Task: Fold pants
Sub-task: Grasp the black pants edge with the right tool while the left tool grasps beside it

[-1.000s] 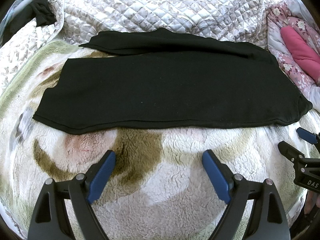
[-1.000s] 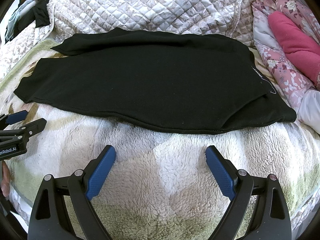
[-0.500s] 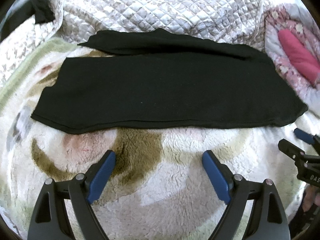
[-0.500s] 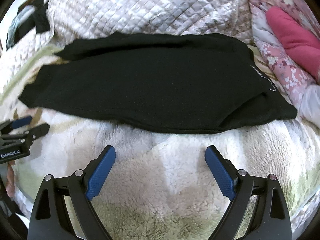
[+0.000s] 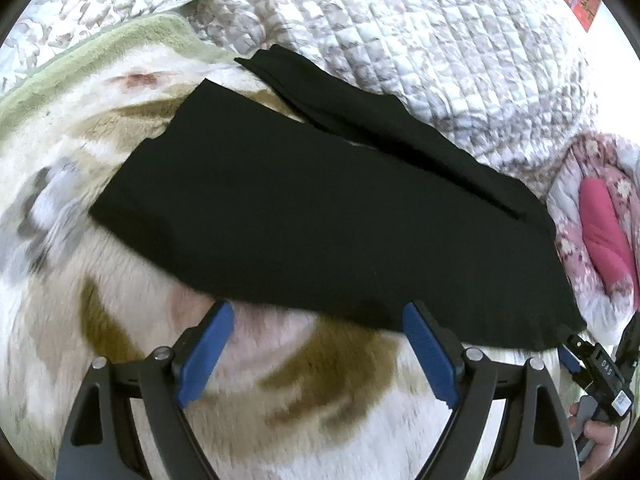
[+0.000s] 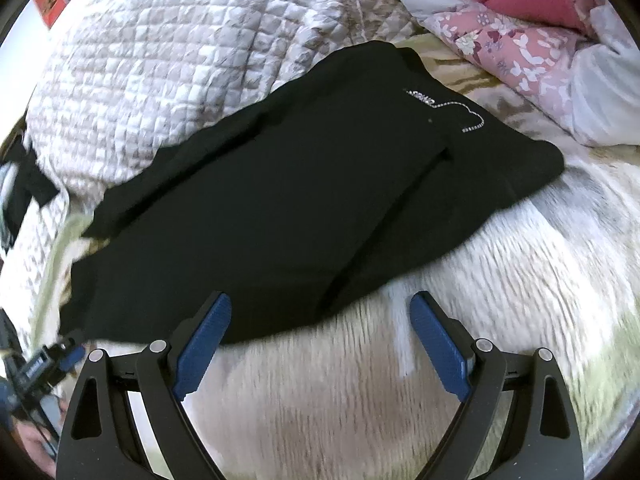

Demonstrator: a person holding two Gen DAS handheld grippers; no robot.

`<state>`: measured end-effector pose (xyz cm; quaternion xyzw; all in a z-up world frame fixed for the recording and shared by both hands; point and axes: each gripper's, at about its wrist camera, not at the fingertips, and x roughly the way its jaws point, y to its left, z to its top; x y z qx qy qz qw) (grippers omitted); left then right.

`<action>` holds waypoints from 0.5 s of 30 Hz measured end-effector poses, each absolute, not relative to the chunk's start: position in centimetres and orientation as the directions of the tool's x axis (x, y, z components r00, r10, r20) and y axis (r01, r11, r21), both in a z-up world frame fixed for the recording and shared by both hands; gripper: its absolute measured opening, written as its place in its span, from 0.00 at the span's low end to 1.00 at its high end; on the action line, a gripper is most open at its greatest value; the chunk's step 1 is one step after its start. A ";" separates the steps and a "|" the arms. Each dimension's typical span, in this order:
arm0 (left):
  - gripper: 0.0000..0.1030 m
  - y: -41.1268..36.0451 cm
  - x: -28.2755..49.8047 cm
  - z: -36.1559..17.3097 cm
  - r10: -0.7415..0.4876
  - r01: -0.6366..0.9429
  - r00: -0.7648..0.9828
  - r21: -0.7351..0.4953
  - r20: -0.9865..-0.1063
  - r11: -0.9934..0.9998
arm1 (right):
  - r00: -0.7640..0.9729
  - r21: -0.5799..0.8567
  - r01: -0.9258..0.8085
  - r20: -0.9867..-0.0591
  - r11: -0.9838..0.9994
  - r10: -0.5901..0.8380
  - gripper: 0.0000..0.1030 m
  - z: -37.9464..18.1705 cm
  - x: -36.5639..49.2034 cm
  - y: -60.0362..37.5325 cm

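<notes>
The black pants (image 5: 320,216) lie flat on the fleece blanket (image 5: 304,392), legs laid one over the other, with the far leg edge running up against the quilted bedspread (image 5: 420,40) behind them. In the right wrist view the waist end, marked by a small white logo (image 6: 444,106), sits toward the floral bedding (image 6: 516,52).

The main risk is a poor pinch. The fleece pile is deep and soft, so a finger coming in low may catch blanket together with the hem, and the lift would drag the blanket and skew the stacked legs. Taking only the top layer is the other hazard: the legs would slide apart and the fold would come out crooked. Uneven lifting by the two grippers would twist the cloth.

The left gripper (image 5: 316,344) is angled down at the near edge of the pants, fingers spread wide and empty, its tips just at the hem. The right gripper (image 6: 320,336) sits likewise at the near edge, closer to the waist, fingers apart and holding nothing. Motion blur makes it hard to say whether any tip touches fabric.
</notes>
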<state>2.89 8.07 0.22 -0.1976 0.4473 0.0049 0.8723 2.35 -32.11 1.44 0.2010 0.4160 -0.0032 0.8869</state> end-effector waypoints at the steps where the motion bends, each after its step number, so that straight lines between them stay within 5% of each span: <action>1: 0.85 8.5 3.4 0.0 -0.170 -0.198 0.604 -0.353 -0.778 0.914 | 0.659 0.358 0.179 -0.736 0.917 0.159 0.87 1.5 2.8 -32.2; 3: 0.85 9.2 4.4 -0.3 -0.178 -0.210 0.610 -0.374 -0.772 0.903 | 0.665 0.353 0.198 -0.733 0.914 0.139 0.79 1.5 3.7 -32.5; 5: 0.85 9.4 5.1 -0.4 -0.178 -0.220 0.612 -0.382 -0.771 0.898 | 0.680 0.358 0.229 -0.724 0.905 0.114 0.55 1.6 4.2 -33.2; 8: 0.78 9.2 5.6 -0.4 -0.139 -0.216 0.615 -0.336 -0.776 0.917 | 0.688 0.403 0.279 -0.717 0.872 0.111 0.36 1.4 5.0 -34.7; 11: 0.51 9.3 6.1 -0.1 -0.077 -0.235 0.621 -0.279 -0.780 0.931 | 0.702 0.426 0.306 -0.705 0.851 0.101 0.17 1.6 4.9 -35.7; 12: 0.33 9.5 6.2 0.0 -0.057 -0.252 0.621 -0.268 -0.781 0.930 | 0.705 0.438 0.306 -0.701 0.845 0.108 0.15 1.6 4.9 -36.1; 15: 0.08 10.7 6.1 0.0 -0.035 -0.291 0.619 -0.271 -0.785 0.918 | 0.707 0.448 0.297 -0.697 0.843 0.122 0.08 1.7 4.8 -36.1</action>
